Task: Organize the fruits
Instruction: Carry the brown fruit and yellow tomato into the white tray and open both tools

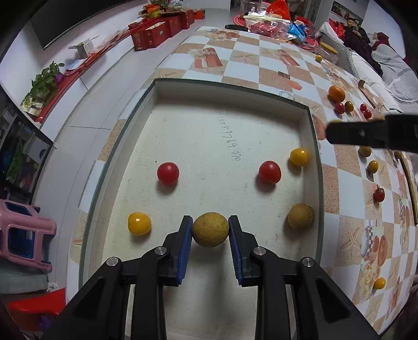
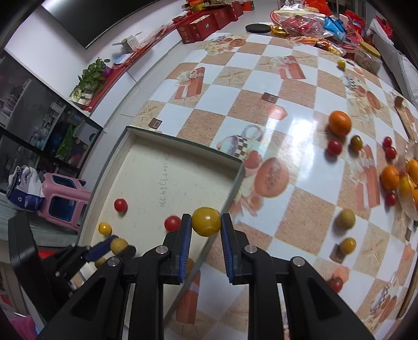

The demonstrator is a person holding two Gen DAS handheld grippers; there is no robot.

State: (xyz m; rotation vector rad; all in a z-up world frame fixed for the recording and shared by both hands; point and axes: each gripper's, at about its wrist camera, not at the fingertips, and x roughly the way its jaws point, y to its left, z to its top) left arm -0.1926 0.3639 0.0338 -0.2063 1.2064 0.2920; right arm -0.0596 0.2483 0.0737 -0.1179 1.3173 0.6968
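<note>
My left gripper is shut on a tan longan and holds it over the near part of a shallow white tray. In the tray lie two red cherry tomatoes, two yellow tomatoes and another longan. My right gripper is shut on a yellow tomato and holds it above the tray's right rim. The left gripper with its longan shows at the lower left of the right wrist view.
On the checkered tablecloth right of the tray lie an orange, several red tomatoes, a longan, a yellow tomato and a clear bowl of oranges. Snack bags crowd the far end. A pink stool stands left.
</note>
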